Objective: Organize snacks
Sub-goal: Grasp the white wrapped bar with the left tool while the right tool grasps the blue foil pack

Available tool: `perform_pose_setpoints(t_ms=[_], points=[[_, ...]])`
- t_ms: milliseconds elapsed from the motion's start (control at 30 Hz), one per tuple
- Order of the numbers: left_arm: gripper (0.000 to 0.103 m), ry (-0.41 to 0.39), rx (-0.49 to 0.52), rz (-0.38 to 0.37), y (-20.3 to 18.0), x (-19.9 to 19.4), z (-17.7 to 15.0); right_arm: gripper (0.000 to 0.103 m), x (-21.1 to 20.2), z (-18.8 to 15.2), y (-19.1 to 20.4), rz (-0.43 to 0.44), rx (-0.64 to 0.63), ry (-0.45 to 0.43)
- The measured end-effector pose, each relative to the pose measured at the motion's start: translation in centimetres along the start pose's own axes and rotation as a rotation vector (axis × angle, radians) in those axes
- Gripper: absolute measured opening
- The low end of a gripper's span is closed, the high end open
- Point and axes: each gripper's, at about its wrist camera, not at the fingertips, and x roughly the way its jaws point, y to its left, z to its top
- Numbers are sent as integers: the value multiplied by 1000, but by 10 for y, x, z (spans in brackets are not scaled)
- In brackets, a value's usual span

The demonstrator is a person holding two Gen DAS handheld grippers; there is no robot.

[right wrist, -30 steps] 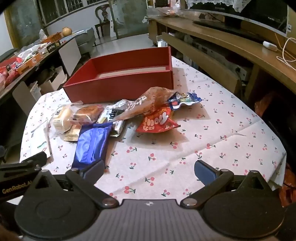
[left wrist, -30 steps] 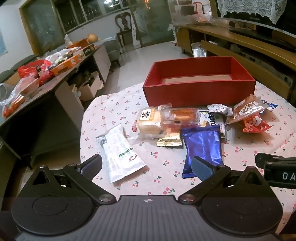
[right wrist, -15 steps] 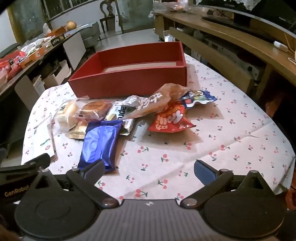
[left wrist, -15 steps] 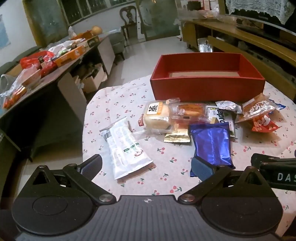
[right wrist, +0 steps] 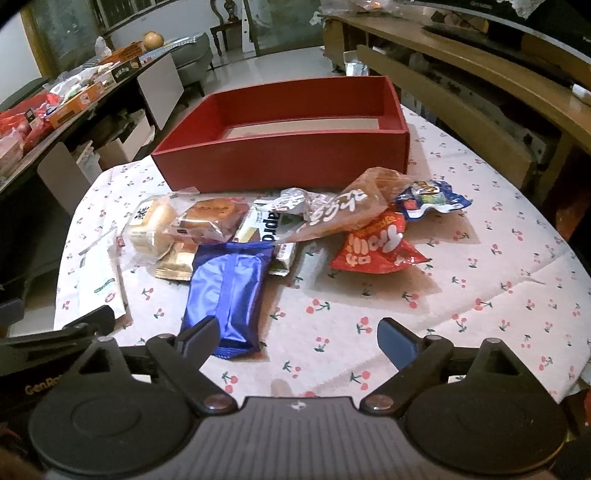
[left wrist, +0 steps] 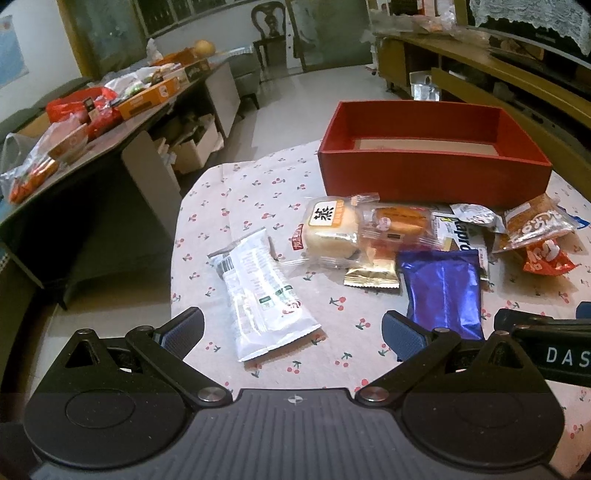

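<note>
An empty red box (left wrist: 432,173) (right wrist: 288,158) stands at the far side of the cherry-print tablecloth (left wrist: 258,192). In front of it lies a heap of snacks: a white packet (left wrist: 262,291), a bun in clear wrap (left wrist: 330,232), a blue foil packet (left wrist: 441,291) (right wrist: 229,291), a brown bag (right wrist: 347,210) and a red bag (right wrist: 376,247). My left gripper (left wrist: 291,330) is open above the near end of the white packet. My right gripper (right wrist: 295,336) is open, its left finger over the blue packet's near end.
A long dark table (left wrist: 103,122) loaded with boxes and bags stands to the left. A wooden bench and counter (right wrist: 480,96) run along the right. Bare tablecloth (right wrist: 498,280) lies right of the snack heap. A chair (left wrist: 269,33) stands at the back.
Both grippers have moved forward and lower toward the snack heap, so the packets and red box look larger. Both stay open. No snack has shifted.
</note>
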Motion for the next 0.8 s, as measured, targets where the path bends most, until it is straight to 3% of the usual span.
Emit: perform_pose_setpoints(t_ms=[633,800], points=[[103,84,-126,-28,46,30,16,88,52,21,44,54,-50,106],[103,113,-159,-39,57,42,21,80,74,23,55,50,-85,131]])
